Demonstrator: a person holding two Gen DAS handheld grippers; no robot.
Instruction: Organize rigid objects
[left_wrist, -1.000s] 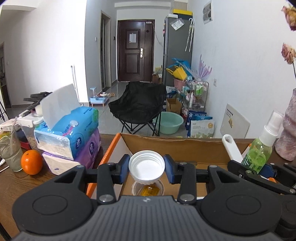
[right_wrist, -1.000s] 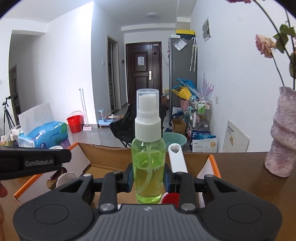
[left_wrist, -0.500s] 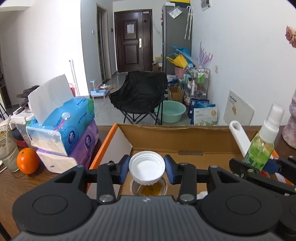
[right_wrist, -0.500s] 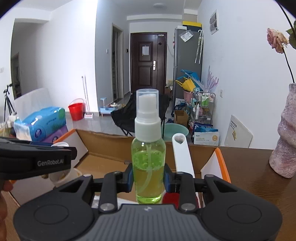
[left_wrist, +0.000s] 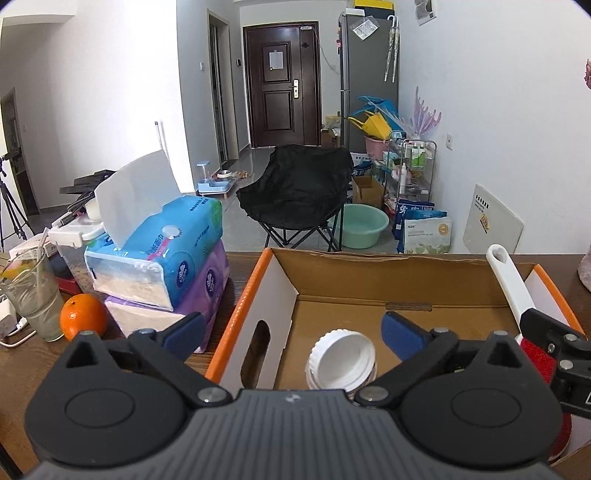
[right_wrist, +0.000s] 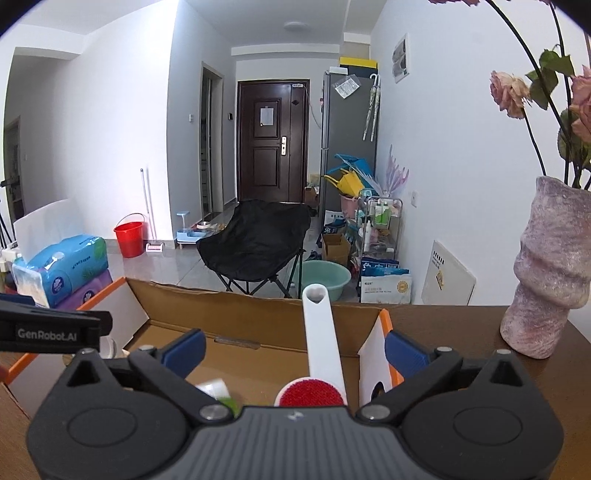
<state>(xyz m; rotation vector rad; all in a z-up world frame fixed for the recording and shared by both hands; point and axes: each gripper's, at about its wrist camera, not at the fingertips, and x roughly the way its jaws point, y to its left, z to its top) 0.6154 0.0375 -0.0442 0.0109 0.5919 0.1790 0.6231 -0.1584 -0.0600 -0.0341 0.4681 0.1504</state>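
Left wrist view: the left claw (left_wrist: 291, 330) has just been opening and now gapes wide with nothing gripped. One white-lidded jar (left_wrist: 340, 361), clamped a second ago, lies tilted on the floor of the one cardboard box (left_wrist: 369, 284). Left of the box sit two stacked tissue packs (left_wrist: 166, 266), one orange (left_wrist: 83, 316) and one glass (left_wrist: 33, 295) on the counter (left_wrist: 22, 369).

Right wrist view: the right claw (right_wrist: 293, 349) has likewise just sprung wide, empty. The green spray bottle (right_wrist: 218, 393) it held earlier lies in the box, beside one red-headed brush (right_wrist: 321, 354). One vase (right_wrist: 550, 284) stands right of the box.
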